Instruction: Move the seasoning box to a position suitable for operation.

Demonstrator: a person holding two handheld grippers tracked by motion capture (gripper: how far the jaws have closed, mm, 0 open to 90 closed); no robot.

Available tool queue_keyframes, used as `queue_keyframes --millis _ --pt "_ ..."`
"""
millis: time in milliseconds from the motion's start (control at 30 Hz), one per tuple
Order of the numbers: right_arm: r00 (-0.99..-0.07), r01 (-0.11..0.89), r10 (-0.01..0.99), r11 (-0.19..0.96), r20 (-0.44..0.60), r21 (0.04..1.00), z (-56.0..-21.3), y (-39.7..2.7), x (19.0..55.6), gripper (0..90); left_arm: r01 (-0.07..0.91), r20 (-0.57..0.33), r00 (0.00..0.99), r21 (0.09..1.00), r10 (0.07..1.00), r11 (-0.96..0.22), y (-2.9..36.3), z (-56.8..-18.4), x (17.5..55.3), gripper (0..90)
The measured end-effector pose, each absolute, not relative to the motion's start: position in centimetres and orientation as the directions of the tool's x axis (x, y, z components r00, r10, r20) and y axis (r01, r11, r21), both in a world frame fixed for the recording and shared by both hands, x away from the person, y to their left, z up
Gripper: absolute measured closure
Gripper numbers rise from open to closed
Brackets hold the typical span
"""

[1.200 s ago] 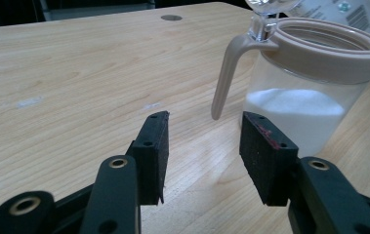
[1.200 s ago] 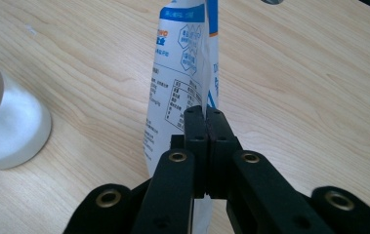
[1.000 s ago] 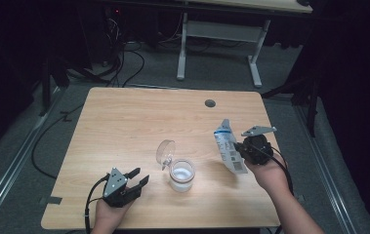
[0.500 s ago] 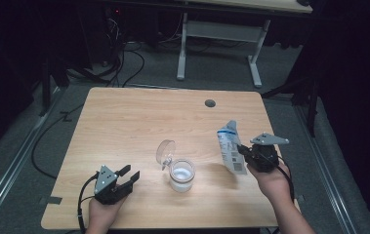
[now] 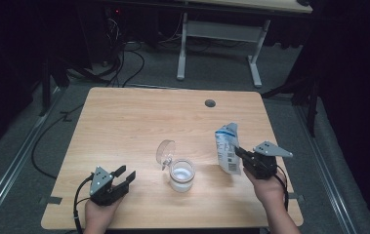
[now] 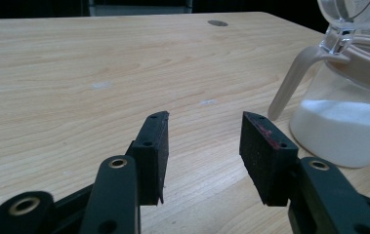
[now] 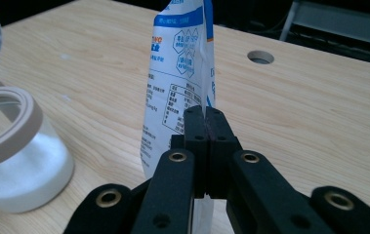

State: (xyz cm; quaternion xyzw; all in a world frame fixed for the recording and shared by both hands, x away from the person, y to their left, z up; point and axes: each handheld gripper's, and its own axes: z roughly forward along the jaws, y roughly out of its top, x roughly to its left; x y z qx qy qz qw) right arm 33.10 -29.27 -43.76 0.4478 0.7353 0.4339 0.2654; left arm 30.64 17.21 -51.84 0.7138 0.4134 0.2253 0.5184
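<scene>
White pouch pinched upright by right gripper | left gripper spread, near front edge | jar between

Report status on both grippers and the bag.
Right gripper shut on white bag, held upright right of open jar. Left gripper open, nothing between the jaws, left of jar. Table bare between bag and jar.

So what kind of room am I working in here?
Probably a lab or recording workspace, not a kitchen: a bare wooden table with a cable hole, loose cables on grey carpet, and a second desk's white frame against dark surroundings.
</scene>
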Motion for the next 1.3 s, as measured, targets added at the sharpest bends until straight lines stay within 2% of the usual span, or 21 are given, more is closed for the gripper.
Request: queue_keyframes --millis 500,633,1300 --pt "-0.45 0.295 0.892 0.107 0.039 0.949 -45.3 -30.6 33.3 89.9 0.334 -0.032 0.507 0.929 0.861 -0.162 17.1 -51.6 29.6 53.9" --pt "-0.454 0.272 0.89 0.111 0.026 0.956 -45.4 -31.0 33.2 90.0 0.334 -0.021 0.509 0.926 0.861 -0.175 16.8 -51.7 29.5 53.9" --pt "-0.375 0.304 0.925 0.054 0.067 0.951 -48.0 -33.9 34.6 89.9 0.327 -0.023 0.521 0.929 0.853 -0.174 16.9 -51.7 29.4 53.9"
